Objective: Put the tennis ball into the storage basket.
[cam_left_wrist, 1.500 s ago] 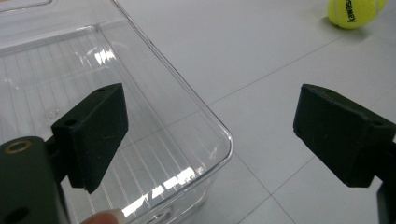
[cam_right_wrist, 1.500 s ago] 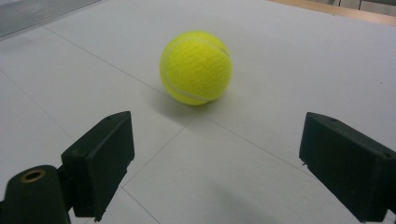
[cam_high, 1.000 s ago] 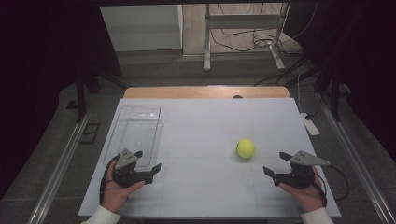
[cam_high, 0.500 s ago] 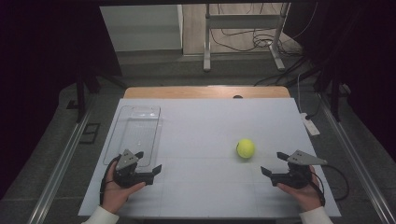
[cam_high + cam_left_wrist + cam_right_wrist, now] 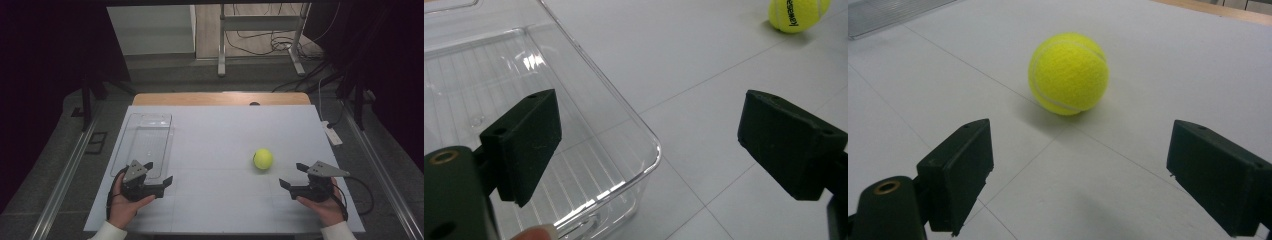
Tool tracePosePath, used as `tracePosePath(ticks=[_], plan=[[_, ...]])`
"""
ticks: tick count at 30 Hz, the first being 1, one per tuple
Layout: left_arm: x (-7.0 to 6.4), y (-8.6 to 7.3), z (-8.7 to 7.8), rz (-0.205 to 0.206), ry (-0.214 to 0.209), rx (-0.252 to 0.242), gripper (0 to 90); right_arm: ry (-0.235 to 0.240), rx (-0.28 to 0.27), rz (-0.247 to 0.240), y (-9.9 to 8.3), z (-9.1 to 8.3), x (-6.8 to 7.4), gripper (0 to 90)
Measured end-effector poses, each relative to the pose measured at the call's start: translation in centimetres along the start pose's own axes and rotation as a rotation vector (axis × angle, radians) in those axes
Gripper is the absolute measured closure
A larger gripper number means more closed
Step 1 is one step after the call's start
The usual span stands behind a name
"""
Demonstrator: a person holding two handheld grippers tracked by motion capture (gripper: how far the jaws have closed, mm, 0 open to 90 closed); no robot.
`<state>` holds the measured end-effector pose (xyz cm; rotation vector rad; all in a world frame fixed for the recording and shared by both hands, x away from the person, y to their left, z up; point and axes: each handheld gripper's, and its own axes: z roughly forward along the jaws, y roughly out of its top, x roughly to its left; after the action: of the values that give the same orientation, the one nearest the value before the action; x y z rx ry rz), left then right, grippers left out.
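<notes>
Right hand-held gripper (image 5: 293, 175), jaws spread wide and empty, has crept from the bench's near right corner toward the tennis ball (image 5: 263, 158) lying right of centre, so a grasp looks close; left hand-held gripper (image 5: 158, 175) waits open beside the clear tray (image 5: 131, 145).

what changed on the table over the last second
The right tongs crept slightly left toward the tennis ball, jaws open, nothing gripped. The left tongs stayed open beside the near end of the clear tray, and ball and tray kept their places.
</notes>
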<state>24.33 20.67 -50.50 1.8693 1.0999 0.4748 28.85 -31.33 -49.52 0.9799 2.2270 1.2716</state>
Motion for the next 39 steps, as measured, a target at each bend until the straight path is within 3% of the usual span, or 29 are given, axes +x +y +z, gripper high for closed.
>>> tracePosePath(ticks=[39], plan=[[-1.6,3.8,0.9,0.052,-0.062,0.016,11.7,0.007,0.009,0.0,0.0,0.1,0.0,11.3]])
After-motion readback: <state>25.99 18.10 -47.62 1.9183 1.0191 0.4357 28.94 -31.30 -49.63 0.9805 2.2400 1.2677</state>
